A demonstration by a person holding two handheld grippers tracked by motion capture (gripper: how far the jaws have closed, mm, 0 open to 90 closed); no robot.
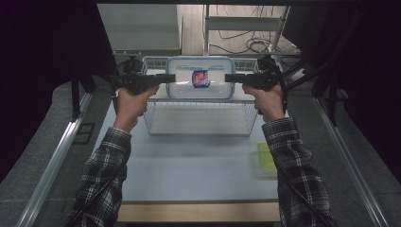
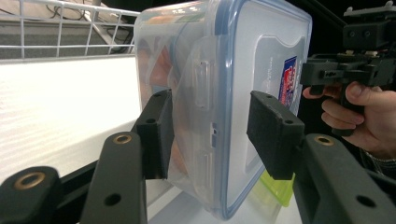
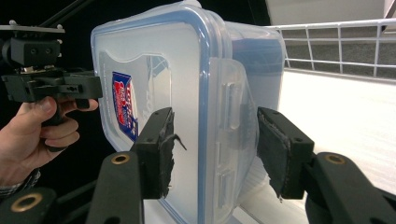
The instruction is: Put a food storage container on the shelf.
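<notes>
Item: clear lidded container (image 1: 200,78), held level between two tools above the wire basket (image 1: 198,118).

Left tool (image 1: 169,78) half closed, clamped over the container's left-end latch; right tool (image 1: 231,78) likewise half closed, clamped on the right-end latch. Container: transparent body, blue-rimmed lid, red-and-blue label (image 1: 200,79) on top, poised over the basket's far half. Basket: white wire, standing at the far side of the desk (image 1: 189,165). Green lid (image 1: 266,158): on the desk, nearer than the basket, to its right.
</notes>
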